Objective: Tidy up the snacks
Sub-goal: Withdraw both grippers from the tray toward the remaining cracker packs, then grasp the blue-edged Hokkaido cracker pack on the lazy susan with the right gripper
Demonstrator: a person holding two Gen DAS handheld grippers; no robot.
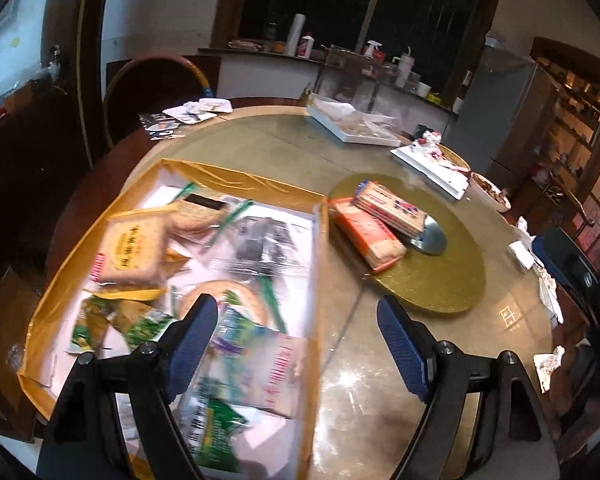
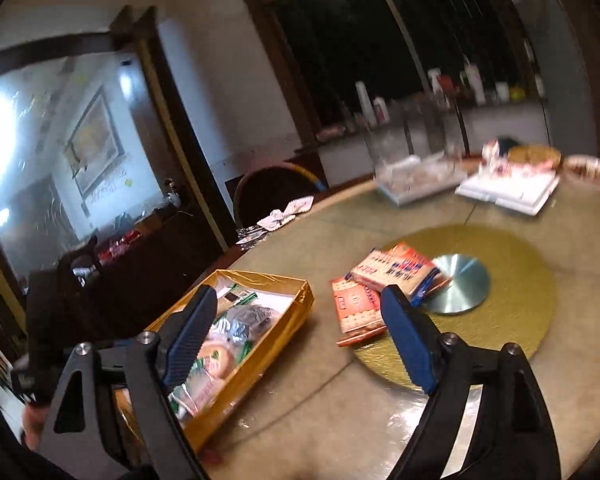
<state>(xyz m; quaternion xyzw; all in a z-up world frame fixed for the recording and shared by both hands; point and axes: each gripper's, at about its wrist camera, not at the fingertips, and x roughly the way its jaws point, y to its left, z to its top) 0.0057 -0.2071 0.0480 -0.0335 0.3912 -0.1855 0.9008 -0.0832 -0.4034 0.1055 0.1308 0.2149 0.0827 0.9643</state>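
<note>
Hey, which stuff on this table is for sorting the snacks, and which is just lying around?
For the job:
gold box of snack packets
orange cracker pack
cracker pack on top of it

Lying about:
white trays
crumpled papers
counter bottles

The left gripper (image 1: 296, 322) hung with jaws wide apart and nothing between them, over the right edge of a shallow gold-lined cardboard tray (image 1: 220, 176) heaped with snack packets. At two o'clock, two orange cracker packs (image 1: 374, 228) lay stacked on a round gold mat (image 1: 440, 280) on the glossy tabletop (image 1: 284, 148).
</note>
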